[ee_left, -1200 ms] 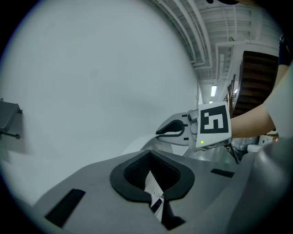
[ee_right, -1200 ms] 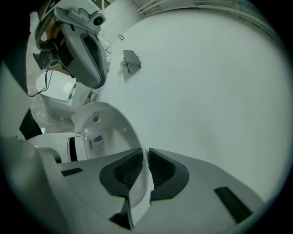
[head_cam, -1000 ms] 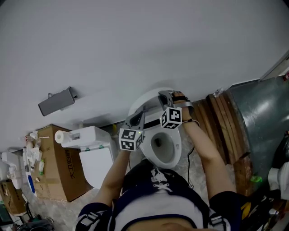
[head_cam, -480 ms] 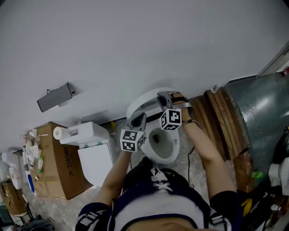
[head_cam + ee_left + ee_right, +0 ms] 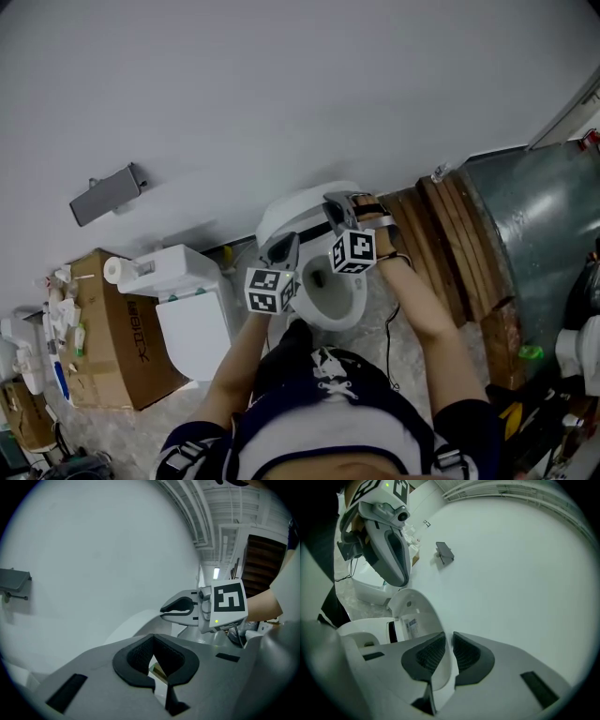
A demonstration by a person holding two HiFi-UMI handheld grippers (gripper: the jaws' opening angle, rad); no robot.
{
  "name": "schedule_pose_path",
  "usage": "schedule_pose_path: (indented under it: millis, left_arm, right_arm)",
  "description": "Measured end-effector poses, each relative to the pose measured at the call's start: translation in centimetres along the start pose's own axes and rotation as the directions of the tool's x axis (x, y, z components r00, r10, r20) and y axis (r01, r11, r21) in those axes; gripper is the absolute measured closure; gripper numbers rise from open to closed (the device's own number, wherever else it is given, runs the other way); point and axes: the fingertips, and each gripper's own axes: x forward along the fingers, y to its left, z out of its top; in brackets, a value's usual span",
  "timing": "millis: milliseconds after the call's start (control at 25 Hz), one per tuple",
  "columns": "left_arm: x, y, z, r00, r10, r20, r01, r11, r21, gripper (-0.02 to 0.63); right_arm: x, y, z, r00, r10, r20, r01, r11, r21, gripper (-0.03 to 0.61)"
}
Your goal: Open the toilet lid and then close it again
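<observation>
against the pale wall (image 5: 281,84) that fills most of the head view, a white toilet (image 5: 360,302) is seen on the floor, with a second white toilet unit (image 5: 192,314) and a cardboard box (image 5: 127,352) to its left and stacked wooden boards (image 5: 455,253) to its right. the toilet lid (image 5: 286,208) is raised, its long axis running up from the hinge at the back of the bowl and leaning toward the wall. the bowl below is uncovered and only its dark drain can be made out; whether water stands in it cannot be told. the contents of the box are hidden, and a paper roll (image 5: 114,270) is laid on the unit beside it. the right gripper (image 5: 336,210) is clenched on the upper rim of the lid, the thin white edge being pinched between its pads. the left gripper (image 5: 281,249) is held lower and to the left, near the lid's left edge and apparently off it, its pads pressed together on nothing. the right hand is therefore judged the working one: the lid lies straight ahead of it, and lowering would call for an arc toward the person about the hinge.
</observation>
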Motion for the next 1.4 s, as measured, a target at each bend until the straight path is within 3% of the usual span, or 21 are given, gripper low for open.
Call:
schedule_pose_path:
  millis: [800, 1400]
  left_arm:
    - [-1.4, -3.5, -4.7, 0.996, 0.013, -0.083, -0.019, 0.997, -0.077, 0.607]
    - [-0.9, -6.2, -8.6, 0.987, 0.002, -0.163, -0.011, 0.999, -0.051, 0.607]
  right_arm:
    - [-4.8, 4.7, -1.2, 1.000, 0.008, -0.014, -0.007, 0.999, 0.047, 0.535]
    - [-8.1, 8.5, -2.0, 1.000, 0.002, -0.020, 0.001, 0.993, 0.119, 0.523]
